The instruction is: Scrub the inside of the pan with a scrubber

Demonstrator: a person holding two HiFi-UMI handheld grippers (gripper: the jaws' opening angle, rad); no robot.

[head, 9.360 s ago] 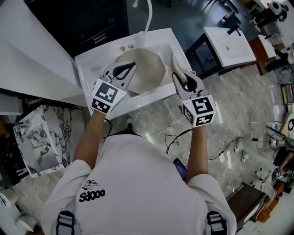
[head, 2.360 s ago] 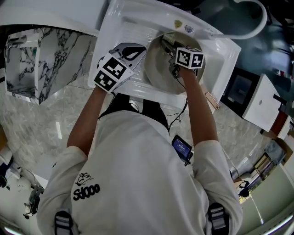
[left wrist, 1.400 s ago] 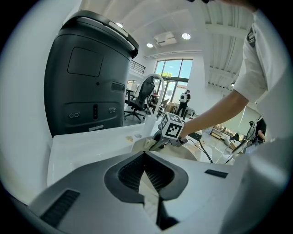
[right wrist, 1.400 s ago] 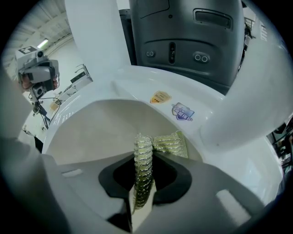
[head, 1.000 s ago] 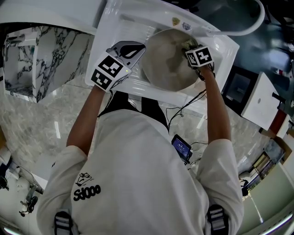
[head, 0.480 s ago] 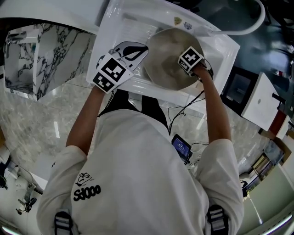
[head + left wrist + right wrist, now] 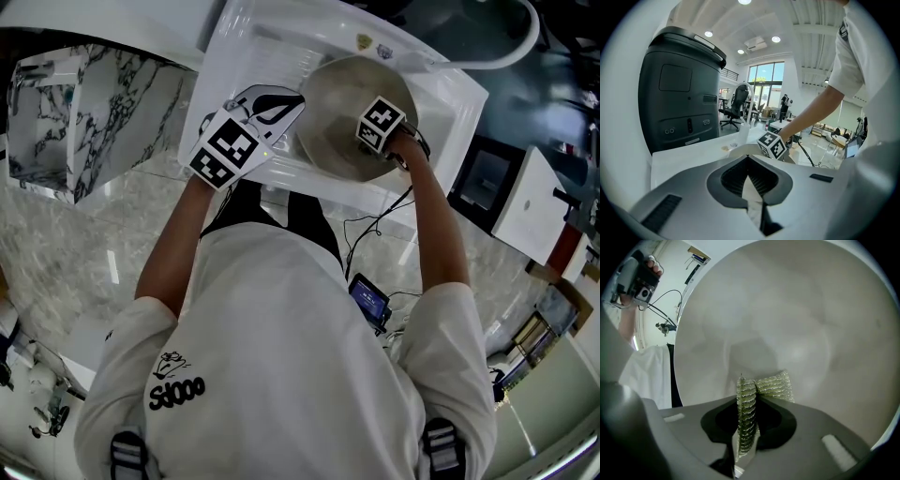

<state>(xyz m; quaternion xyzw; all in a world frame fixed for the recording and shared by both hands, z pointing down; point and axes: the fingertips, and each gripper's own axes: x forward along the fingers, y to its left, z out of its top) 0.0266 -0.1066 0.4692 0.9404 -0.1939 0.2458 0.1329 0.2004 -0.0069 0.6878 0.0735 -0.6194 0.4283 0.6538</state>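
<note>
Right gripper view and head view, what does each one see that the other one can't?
Only the right gripper view shows the glittery scrubber pinched in the right gripper's tongs, right in front of the pan's inside. Only the head view shows the white sink around the pan and the marbled block off to its left. Both show the pale round pan.

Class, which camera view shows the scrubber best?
The right gripper view: the scrubber sits clamped in the right tool, inside the pan. In the head view the tool's marker cube hides it; the left gripper view shows only that cube.
</note>
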